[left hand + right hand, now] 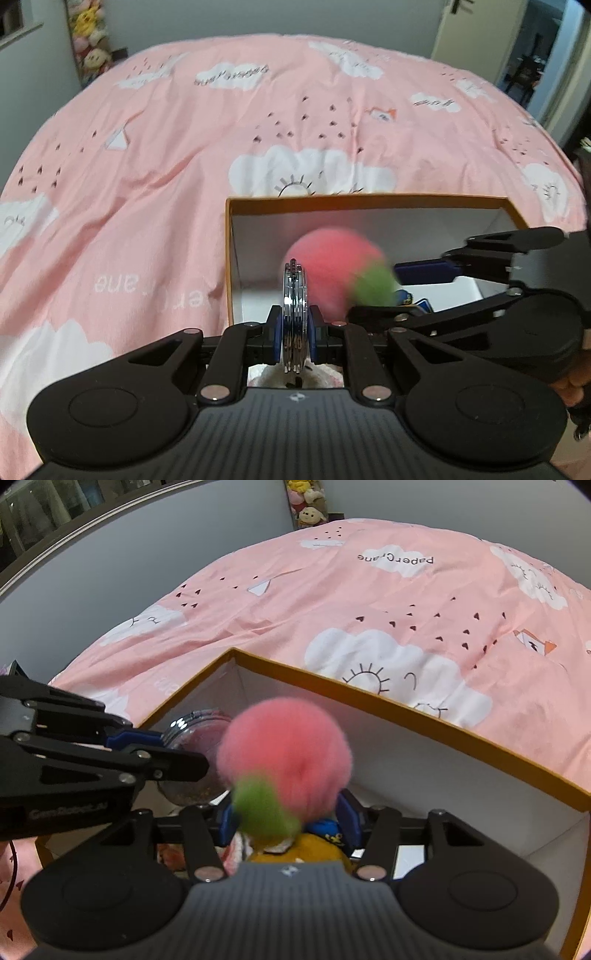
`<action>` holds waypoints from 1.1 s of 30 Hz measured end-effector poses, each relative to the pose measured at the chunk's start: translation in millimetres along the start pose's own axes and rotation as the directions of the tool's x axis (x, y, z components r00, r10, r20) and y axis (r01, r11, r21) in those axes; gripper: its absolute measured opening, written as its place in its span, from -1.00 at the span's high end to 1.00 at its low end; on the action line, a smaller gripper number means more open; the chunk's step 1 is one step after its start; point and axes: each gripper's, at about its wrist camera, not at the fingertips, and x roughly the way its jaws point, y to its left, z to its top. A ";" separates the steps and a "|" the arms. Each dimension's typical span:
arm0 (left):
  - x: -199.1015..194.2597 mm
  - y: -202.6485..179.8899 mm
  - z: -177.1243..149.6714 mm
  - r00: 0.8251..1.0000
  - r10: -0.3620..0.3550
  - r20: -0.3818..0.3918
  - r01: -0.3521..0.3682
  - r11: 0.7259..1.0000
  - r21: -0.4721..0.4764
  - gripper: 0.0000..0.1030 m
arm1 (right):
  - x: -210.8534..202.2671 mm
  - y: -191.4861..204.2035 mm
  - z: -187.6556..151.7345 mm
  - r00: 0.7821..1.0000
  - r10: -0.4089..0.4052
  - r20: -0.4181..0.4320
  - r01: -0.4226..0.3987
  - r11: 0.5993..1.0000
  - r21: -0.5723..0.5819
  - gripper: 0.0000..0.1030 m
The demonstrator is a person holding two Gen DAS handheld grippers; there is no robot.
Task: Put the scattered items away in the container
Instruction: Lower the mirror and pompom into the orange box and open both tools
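Note:
My left gripper [294,325] is shut on a round chrome-rimmed tin [294,295], seen edge-on over the near left corner of the orange-rimmed box [369,199]. In the right wrist view that tin [199,731] shows a clear lid and glittery contents, with the left gripper [173,751] clamped across it. A fluffy pink ball with a green tuft [284,753] is blurred just in front of my right gripper [287,816], over the box [369,698]. The right jaws stand apart and their blue pads [349,812] do not press on the ball [332,262]. The right gripper [373,291] reaches in from the right.
The box sits on a pink cloud-print bedspread [147,184] and holds a yellow-and-blue plush toy [306,849]. Stuffed toys [90,40] are stacked in the far corner by the wall. A doorway [535,55] opens at the far right. A hand [569,387] holds the right gripper.

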 end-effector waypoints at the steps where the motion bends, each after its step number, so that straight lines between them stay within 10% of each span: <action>1: 2.7 -0.2 0.4 1.000 0.001 -0.009 -0.001 1.000 -0.009 0.71 | -0.5 -1.7 -0.3 1.000 0.001 0.000 -0.001 1.000 0.004 -0.12; 14: 12.4 -7.8 6.4 0.999 -0.021 -0.044 0.021 1.000 -0.006 0.71 | -11.3 -19.7 -1.2 0.999 -0.040 0.034 0.038 0.997 0.071 -0.10; 33: 28.3 -21.0 7.2 0.988 0.147 -0.054 -0.145 0.989 0.041 0.67 | -23.5 -25.8 -10.8 0.994 -0.097 0.041 0.092 0.988 0.125 -0.10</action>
